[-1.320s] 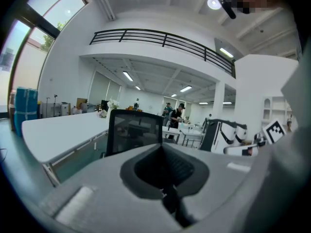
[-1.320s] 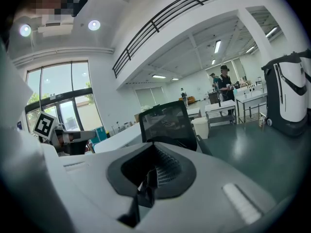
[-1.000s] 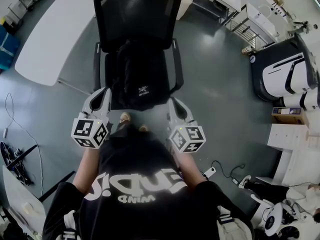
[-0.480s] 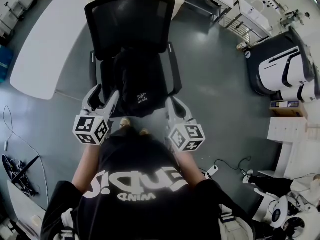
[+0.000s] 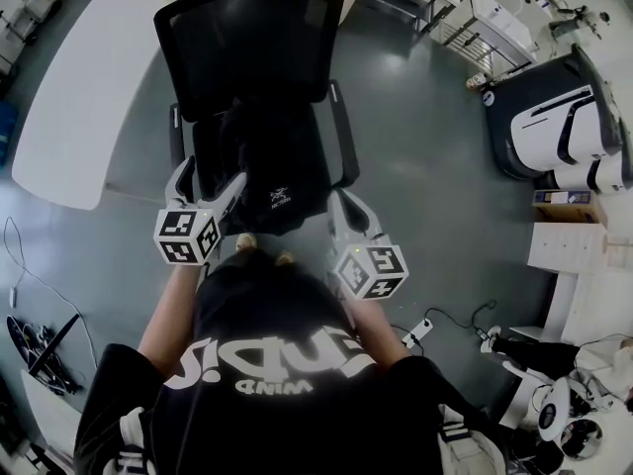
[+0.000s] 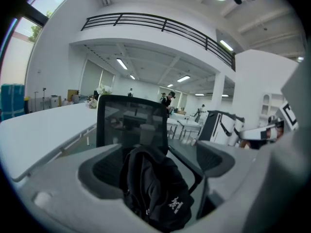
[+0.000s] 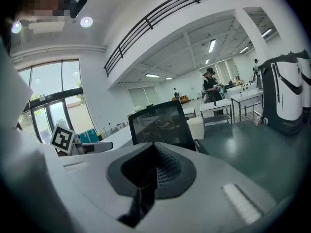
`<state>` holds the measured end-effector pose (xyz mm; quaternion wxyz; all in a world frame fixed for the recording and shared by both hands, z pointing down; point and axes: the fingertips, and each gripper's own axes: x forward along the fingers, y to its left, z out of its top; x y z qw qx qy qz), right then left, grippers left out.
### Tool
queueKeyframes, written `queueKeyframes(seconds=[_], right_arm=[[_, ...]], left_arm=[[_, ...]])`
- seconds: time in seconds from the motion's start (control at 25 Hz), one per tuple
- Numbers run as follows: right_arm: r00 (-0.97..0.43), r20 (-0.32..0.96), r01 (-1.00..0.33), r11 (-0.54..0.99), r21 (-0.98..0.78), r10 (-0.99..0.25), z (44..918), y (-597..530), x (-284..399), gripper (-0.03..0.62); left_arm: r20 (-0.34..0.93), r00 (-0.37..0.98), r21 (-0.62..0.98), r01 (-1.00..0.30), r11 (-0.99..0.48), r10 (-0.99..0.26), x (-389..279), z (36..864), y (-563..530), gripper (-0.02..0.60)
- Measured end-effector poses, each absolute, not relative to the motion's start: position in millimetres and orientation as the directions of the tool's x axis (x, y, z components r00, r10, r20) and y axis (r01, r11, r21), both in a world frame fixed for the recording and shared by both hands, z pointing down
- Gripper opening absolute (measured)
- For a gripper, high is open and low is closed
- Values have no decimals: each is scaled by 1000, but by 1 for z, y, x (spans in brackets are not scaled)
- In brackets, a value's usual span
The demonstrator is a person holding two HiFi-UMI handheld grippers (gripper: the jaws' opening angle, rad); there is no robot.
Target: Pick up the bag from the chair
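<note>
A black backpack (image 5: 269, 171) with a small white logo sits upright on the seat of a black mesh-back office chair (image 5: 247, 43). My left gripper (image 5: 209, 182) is at the seat's front left corner, its inner finger by the bag's left edge. Its jaws have just been opening and stand wide. In the left gripper view the backpack (image 6: 155, 193) shows between and just beyond the left gripper (image 6: 156, 166), with neither pad pressing on it. My right gripper (image 5: 350, 210) is at the seat's front right corner, beside the armrest. This right gripper (image 7: 151, 171) is shut on nothing.
A long white table (image 5: 74, 97) runs along the left of the chair. A black and white machine (image 5: 554, 132) stands at the right, with white shelving (image 5: 584, 265) nearer. A power strip (image 5: 415, 334) and cables lie on the grey floor. The person's shoes (image 5: 262, 248) are at the seat's front.
The left gripper's jaws went from shut to wide open while it moved forward to the seat's front left corner. The right gripper edged forward a little and stayed shut.
</note>
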<state>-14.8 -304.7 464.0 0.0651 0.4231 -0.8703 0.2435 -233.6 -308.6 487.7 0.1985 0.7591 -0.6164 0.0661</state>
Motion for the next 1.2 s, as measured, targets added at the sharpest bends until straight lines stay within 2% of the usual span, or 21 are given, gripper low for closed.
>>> queueKeyframes(seconds=[0.36, 1.2], right_arm=[[-578, 367, -810, 456, -369, -729, 477, -328, -7, 3], [-430, 490, -893, 279, -353, -758, 519, -336, 20, 3]], left_arm=[[452, 248, 224, -961, -159, -857, -247, 556, -373, 506], [627, 261, 212, -964, -162, -734, -260, 693, -467, 535]])
